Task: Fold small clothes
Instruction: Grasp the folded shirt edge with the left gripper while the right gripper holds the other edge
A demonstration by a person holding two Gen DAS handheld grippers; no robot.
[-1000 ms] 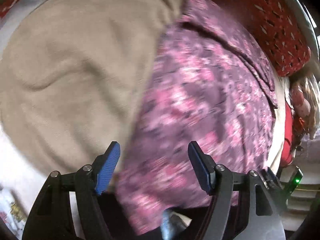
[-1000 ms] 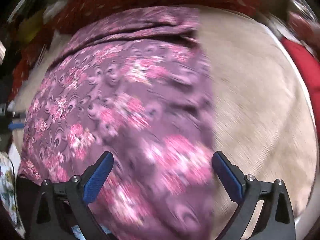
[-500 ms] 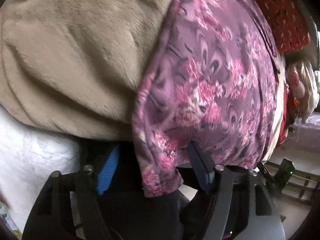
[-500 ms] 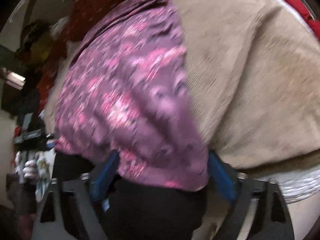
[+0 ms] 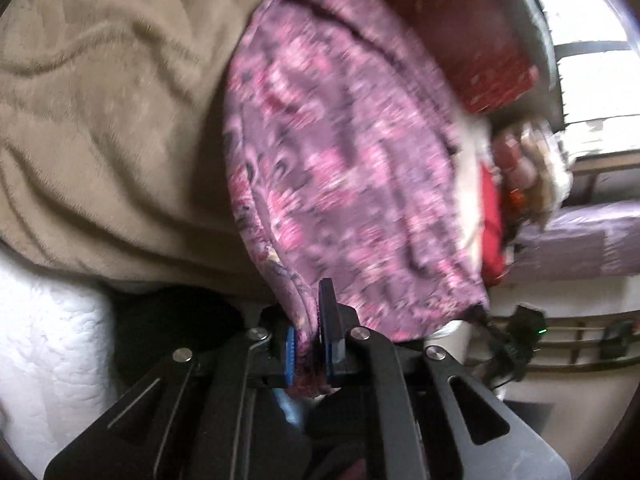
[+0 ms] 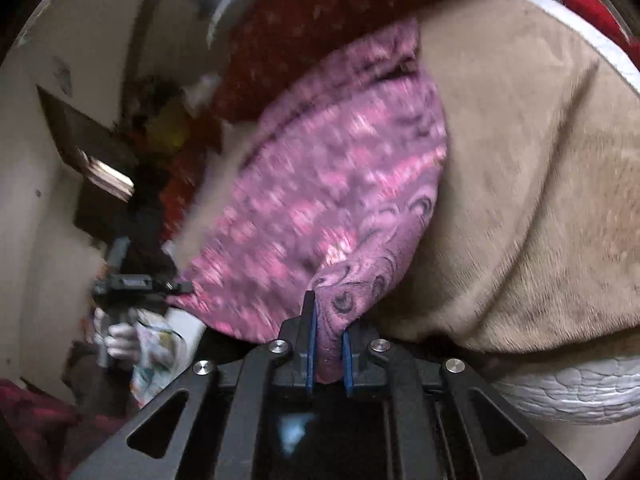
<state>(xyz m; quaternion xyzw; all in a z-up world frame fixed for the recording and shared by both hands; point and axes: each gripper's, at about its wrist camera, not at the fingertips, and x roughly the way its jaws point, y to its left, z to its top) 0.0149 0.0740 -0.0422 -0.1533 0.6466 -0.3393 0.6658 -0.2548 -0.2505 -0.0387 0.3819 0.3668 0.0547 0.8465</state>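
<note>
Gripping the near hem of the purple floral-print cotton garment (image 5: pixel 344 168), your left gripper (image 5: pixel 310 344) and right gripper (image 6: pixel 327 354) are each clenched on a corner while the rest lies on the beige plush blanket (image 5: pixel 104 112). Lift both corners level and keep the hem taut, I'd judge. Carry it toward the far edge by the red patterned pillow (image 6: pixel 320 28), then lay it flat so the corners meet.
</note>
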